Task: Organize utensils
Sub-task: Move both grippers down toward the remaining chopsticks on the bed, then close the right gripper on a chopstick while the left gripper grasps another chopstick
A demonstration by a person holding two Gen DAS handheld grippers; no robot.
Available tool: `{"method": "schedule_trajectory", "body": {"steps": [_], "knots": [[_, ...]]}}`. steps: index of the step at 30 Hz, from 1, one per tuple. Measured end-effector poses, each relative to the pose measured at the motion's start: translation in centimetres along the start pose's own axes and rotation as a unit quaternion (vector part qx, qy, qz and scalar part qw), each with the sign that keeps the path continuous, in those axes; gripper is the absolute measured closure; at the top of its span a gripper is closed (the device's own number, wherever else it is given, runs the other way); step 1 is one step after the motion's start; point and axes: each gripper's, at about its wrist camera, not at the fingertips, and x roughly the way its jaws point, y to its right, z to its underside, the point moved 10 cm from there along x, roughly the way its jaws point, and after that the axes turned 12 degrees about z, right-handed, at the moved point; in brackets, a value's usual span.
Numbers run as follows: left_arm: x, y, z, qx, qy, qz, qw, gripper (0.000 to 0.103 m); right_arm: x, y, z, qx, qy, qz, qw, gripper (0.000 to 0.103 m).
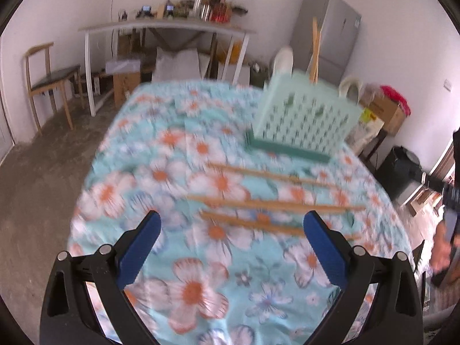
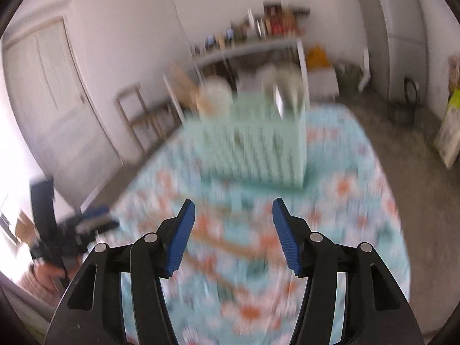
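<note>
A mint-green perforated utensil holder (image 1: 309, 115) stands on the floral tablecloth (image 1: 201, 273), with chopsticks and white spoons sticking out of it. Several wooden chopsticks (image 1: 273, 204) lie flat on the cloth in front of it. My left gripper (image 1: 232, 221) hovers just short of the nearest chopsticks, open, nothing between its blue pads. In the right wrist view, which is blurred, the holder (image 2: 253, 141) stands ahead and loose chopsticks (image 2: 227, 244) show as tan streaks under my right gripper (image 2: 233, 208). Its jaws stand apart with nothing between them.
A dark green tray (image 1: 287, 149) sits under the holder. Beyond the table are a wooden chair (image 1: 49, 77), a white shelf table (image 1: 166, 28) with clutter and a grey refrigerator (image 1: 330, 28). A person's hand with the other gripper (image 2: 72, 230) shows at the left edge.
</note>
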Motion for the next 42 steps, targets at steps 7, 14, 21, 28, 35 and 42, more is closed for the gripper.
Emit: {"method": "schedule_trajectory", "body": {"steps": [7,14,21,28,35,42], "knots": [[2.8,0.5,2.4,-0.023,-0.041,0.004,0.9989,0.006,2.5,-2.5,5.1,-0.005,-0.066,-0.050,0.997,0.055],[2.2,-0.5,2.6,-0.052,-0.050,0.000,0.9974,0.006,5.6,-5.3,7.2,-0.072,-0.087,-0.074,0.991,0.077],[2.4,0.5,2.1,-0.096,-0.034,0.056,0.9932,0.019,6.9,-5.8,8.0,-0.104,-0.084,-0.072,0.988,0.077],[3.8,1.1,2.4,-0.148,-0.046,0.094,0.9834,0.044,6.8,-5.9,8.0,-0.129,-0.077,-0.077,0.986,0.086],[4.6,1.3,2.7,-0.233,-0.048,0.152,0.9594,0.053,6.0,-6.1,8.2,-0.137,-0.073,-0.111,0.982,0.092],[5.1,2.1,2.8,-0.244,-0.056,0.166,0.9538,0.059,5.0,-6.9,9.0,-0.161,-0.071,-0.140,0.974,0.098]]}}
